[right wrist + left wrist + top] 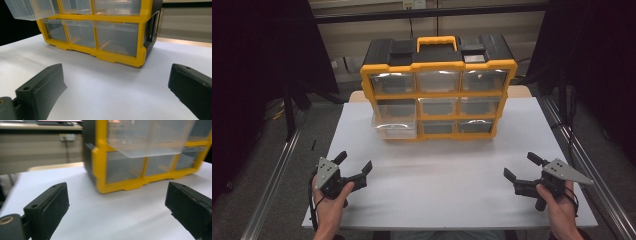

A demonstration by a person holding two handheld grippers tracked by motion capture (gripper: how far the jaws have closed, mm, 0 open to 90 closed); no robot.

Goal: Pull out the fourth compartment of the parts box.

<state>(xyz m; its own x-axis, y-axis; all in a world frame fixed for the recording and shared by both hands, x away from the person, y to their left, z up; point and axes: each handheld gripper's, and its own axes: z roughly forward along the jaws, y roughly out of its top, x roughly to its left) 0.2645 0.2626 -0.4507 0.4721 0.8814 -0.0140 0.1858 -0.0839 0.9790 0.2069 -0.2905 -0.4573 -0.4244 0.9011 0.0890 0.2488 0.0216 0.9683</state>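
While both hands are waiting at the near edge of the white table (pixel 437 175), the left gripper (pixel 354 167) is sitting at the near left with its jaws spread wide and holding nothing. Ahead of it, toward the far middle of the table, the yellow and black organizer (pixel 439 92) is standing upright with its nine clear drawers facing the person. The pulled-out drawer (pixel 394 127), on the left side in the middle row, is sticking out toward the near side, hanging over the bottom-left drawer. It is looking like thin, clear plastic: light, stiff, smooth and rather slippery, and likely to crack if pinched hard. The best hold is probably its front lip, or a flat push on its front wall to slide it home. The organizer itself is looking bulky and may be sliding back if pushed without support. At the near right, the right gripper (pixel 519 167) is also resting with its jaws wide apart and empty, well apart from the organizer.
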